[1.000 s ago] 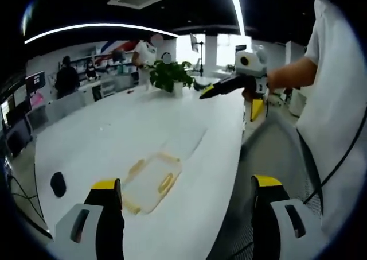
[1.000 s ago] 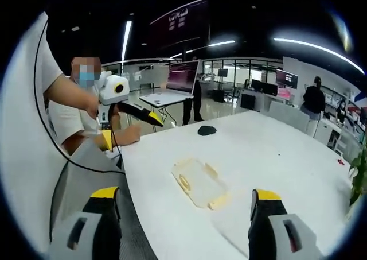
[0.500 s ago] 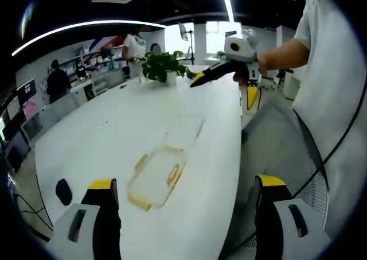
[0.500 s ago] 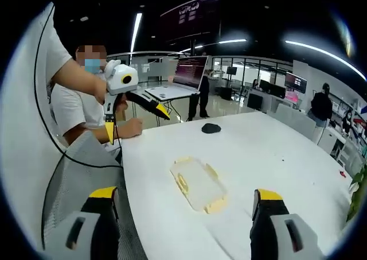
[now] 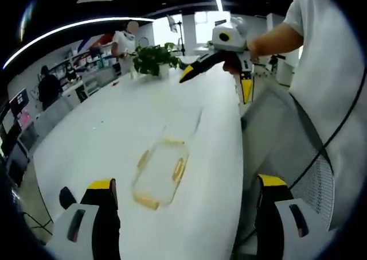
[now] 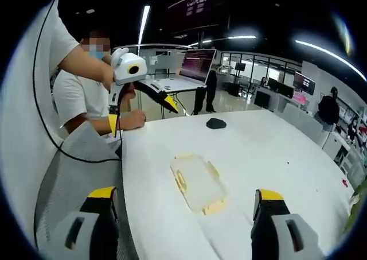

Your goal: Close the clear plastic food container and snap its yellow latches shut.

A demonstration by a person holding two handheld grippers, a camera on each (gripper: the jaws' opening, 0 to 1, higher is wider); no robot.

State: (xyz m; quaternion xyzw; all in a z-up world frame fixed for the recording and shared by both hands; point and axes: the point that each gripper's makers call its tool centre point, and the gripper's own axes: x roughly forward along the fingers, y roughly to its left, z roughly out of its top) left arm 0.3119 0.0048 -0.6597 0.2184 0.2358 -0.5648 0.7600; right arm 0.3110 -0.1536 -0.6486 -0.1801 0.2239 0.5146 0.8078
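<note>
You've got both grippers up off the table, nothing held. Left gripper [image 5: 182, 200] has jaws spread wide, empty; right gripper [image 6: 182, 205] same, spread and empty. The right one also shows far right in the left gripper view, the left one far left in the right gripper view, both held high, well apart from the work. Container [image 5: 161, 172] lies flat on the white table [image 5: 103, 128], near the table's edge on your side, roughly ahead of and between each gripper's jaws; yellow latches [image 5: 179, 169] sit along its rim. Can't tell whether the lid is already seated or whether a clear lid lies beside it — plastic is too see-thru here. Risks, imo: it's light and the tabletop looks slick, so a one-sided push on a latch will prob skate it toward the edge and off; brace w/ the other gripper. Clear walls make depth hard to judge, so you could come down off-center and miss the latch or tip the rim. Press a latch before the lid sits flush and it won't catch. Surface: long white table, a dark puck-like object [image 6: 216, 123] far side, potted plant [image 5: 150, 59] at the far end. Room: open office, ceiling strip lights, a seated person [image 6: 86, 102] at the table's left, others standing farther back, mesh chair [image 6: 74, 177] near you.
</note>
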